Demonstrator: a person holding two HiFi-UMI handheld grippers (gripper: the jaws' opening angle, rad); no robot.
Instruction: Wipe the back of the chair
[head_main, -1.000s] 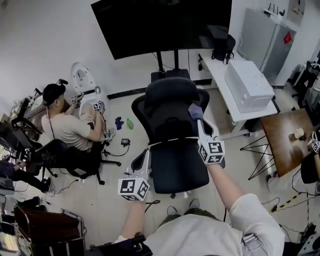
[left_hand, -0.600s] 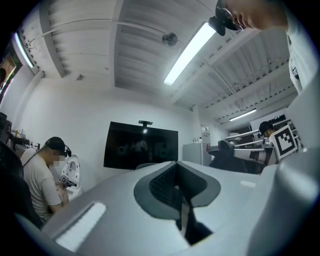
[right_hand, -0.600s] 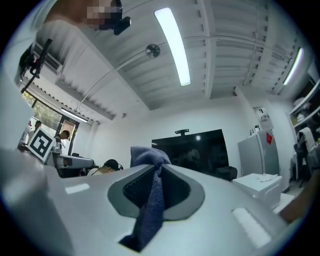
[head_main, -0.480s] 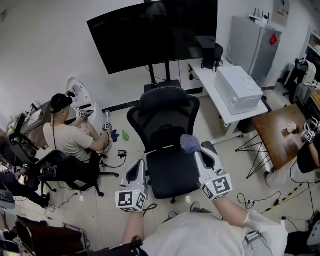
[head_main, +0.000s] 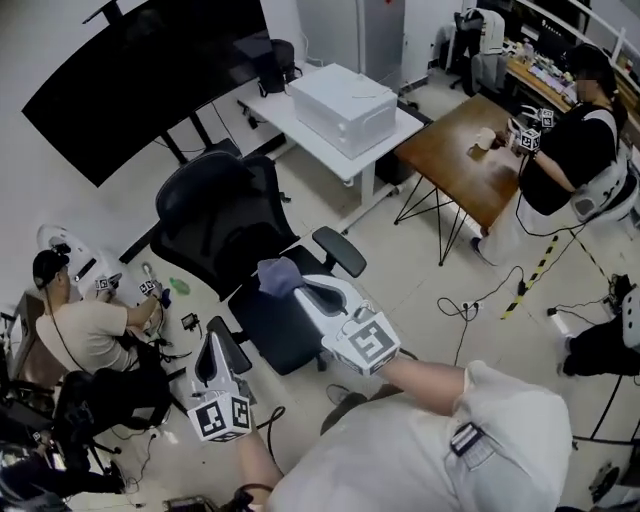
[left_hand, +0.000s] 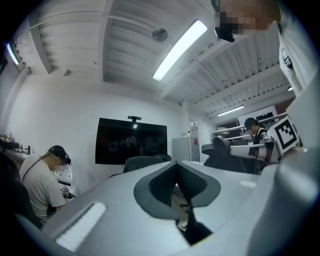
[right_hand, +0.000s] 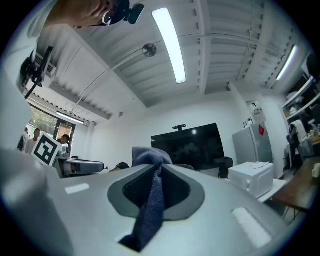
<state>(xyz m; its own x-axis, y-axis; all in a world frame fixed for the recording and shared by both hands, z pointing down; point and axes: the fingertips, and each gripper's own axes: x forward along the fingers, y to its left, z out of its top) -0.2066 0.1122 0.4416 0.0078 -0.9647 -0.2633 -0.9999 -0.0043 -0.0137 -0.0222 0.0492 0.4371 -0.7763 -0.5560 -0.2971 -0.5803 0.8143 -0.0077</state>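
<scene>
The black office chair (head_main: 215, 225) stands at centre left in the head view, its back tilted toward the upper left, its seat (head_main: 270, 325) nearer me. My right gripper (head_main: 298, 287) is over the seat's right side, shut on a blue-grey cloth (head_main: 278, 274) that bunches past its tips. In the right gripper view the cloth (right_hand: 150, 200) hangs down between the jaws of the gripper (right_hand: 156, 167). My left gripper (head_main: 208, 348) hovers by the chair's left armrest with its jaws together and nothing in them. The chair back (left_hand: 142, 162) shows beyond the left gripper (left_hand: 178, 166) in its own view.
A white desk carrying a white box (head_main: 345, 105) and a brown table (head_main: 455, 160) stand to the right of the chair. A large dark screen (head_main: 130, 70) is behind it. One person (head_main: 80, 325) sits at left, another (head_main: 575, 150) at upper right. Cables (head_main: 480, 300) lie on the floor.
The head view has swung round so the chair now sits left of centre. The right gripper with the cloth has come off the chair back and is over the seat. The left gripper stays low.
</scene>
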